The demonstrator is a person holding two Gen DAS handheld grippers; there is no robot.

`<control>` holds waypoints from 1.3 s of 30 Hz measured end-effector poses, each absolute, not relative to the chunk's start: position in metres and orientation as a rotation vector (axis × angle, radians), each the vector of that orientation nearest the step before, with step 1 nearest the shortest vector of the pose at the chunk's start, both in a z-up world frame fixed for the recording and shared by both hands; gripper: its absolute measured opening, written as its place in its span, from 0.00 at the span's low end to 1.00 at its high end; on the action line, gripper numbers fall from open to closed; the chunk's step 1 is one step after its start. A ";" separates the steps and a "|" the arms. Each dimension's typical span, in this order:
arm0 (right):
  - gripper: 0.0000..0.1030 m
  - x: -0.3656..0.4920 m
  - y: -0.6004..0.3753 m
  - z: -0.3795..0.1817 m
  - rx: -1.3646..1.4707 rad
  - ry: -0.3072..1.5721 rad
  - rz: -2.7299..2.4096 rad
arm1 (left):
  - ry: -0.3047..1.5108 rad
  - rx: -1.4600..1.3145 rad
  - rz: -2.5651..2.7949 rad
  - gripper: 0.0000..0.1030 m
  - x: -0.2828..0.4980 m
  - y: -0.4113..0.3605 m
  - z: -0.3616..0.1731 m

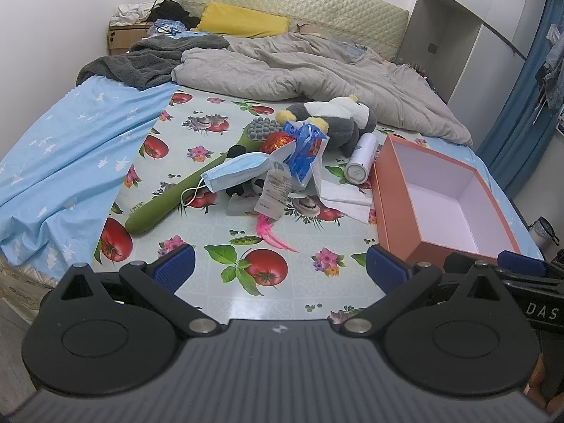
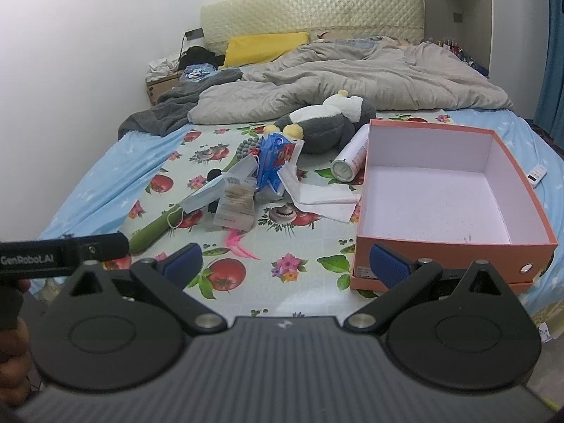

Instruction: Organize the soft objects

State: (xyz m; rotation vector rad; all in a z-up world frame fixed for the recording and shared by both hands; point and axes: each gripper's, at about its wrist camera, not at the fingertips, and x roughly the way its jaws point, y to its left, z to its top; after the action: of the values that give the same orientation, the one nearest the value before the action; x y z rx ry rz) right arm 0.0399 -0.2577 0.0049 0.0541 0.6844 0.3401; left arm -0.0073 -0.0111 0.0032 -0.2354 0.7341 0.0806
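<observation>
A grey and white plush penguin lies on the fruit-print mat at the far side of a pile. The pile holds a blue face mask, a blue plastic bag, a green massage stick, a white cloth and a pink feather. An open orange box stands empty on the right. My left gripper and right gripper are open and empty, near the bed's front edge.
A white spray can lies beside the box. A grey duvet, a dark blanket and a yellow pillow lie at the head of the bed. A remote lies at the right.
</observation>
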 end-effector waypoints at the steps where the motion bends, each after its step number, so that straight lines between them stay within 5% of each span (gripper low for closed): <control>1: 1.00 0.040 -0.258 0.004 0.055 0.686 0.340 | 0.735 -0.235 0.080 1.00 -0.007 -0.011 0.003; 39: 1.00 0.066 -0.258 -0.022 0.108 0.744 0.313 | 0.799 -0.267 0.049 1.00 0.027 0.003 -0.033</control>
State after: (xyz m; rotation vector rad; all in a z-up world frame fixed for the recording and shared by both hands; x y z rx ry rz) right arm 0.0664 -0.2581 -0.0223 0.1081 0.7442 0.3130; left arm 0.0266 0.0029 -0.0332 -0.2666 0.7988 0.0493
